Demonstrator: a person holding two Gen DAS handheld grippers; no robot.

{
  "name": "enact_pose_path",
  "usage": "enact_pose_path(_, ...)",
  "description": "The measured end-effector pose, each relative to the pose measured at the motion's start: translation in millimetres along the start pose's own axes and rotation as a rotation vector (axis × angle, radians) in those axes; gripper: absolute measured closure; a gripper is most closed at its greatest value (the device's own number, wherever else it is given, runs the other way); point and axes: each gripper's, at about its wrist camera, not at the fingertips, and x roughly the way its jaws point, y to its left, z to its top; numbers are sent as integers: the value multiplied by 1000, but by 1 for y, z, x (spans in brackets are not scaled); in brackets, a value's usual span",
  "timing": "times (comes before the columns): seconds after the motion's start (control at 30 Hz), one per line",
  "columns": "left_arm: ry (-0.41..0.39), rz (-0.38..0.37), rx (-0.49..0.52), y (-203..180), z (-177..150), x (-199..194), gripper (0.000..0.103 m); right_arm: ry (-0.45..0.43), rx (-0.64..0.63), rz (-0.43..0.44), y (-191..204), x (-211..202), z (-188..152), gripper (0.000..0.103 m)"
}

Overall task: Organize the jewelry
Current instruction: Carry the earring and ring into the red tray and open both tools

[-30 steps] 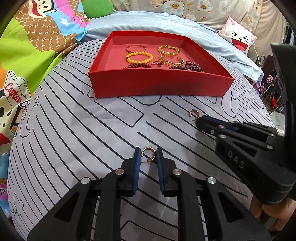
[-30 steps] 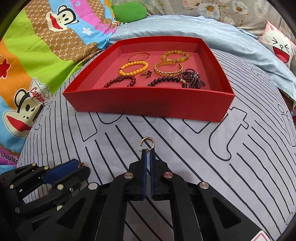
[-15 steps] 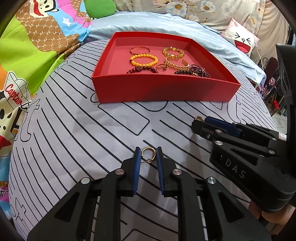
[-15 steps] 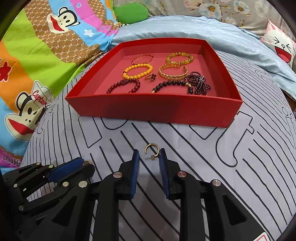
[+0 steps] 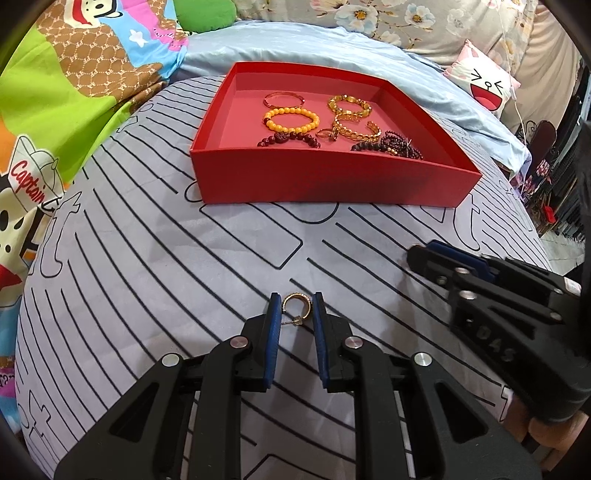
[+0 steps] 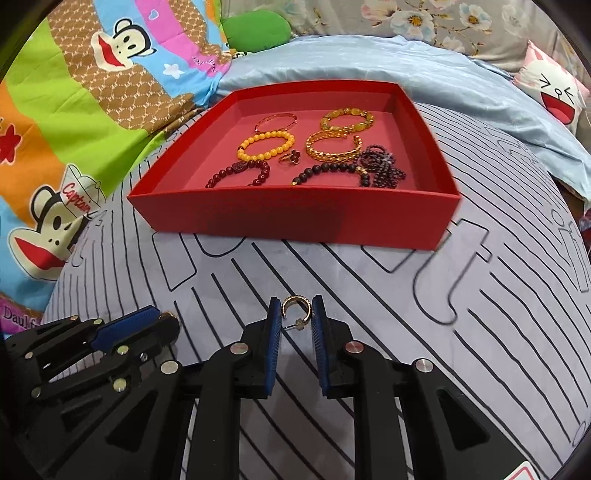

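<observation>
You've got a grey sheet with black line print [image 5: 155, 266] filling the middle and bottom of both views. Upper left of the frame: a bright cartoon-monkey blanket [image 6: 74, 122], with a green plush [image 6: 255, 31] at its top edge. A light blue quilt [image 6: 424, 70] runs across the top, a floral fabric [image 5: 424, 22] behind it. Upper right corner: a pink-and-white cat-face pillow [image 5: 484, 86].
</observation>
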Motion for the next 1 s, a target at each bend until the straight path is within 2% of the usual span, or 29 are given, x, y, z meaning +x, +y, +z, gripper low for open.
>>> enact_pose_path(0.5, -12, 4, 0, 0, -5, -21, 86, -26, 34, 24, -7, -38, -18, 87)
enact_pose_path(0.77, -57, -7, 32, -16, 18, -38, 86, -84, 18, 23, -2, -56, 5, 87)
enact_pose_path(1.0, -111, -19, 36, -23, 58, -44, 86, -131, -5, 18, 4, -63, 35, 87)
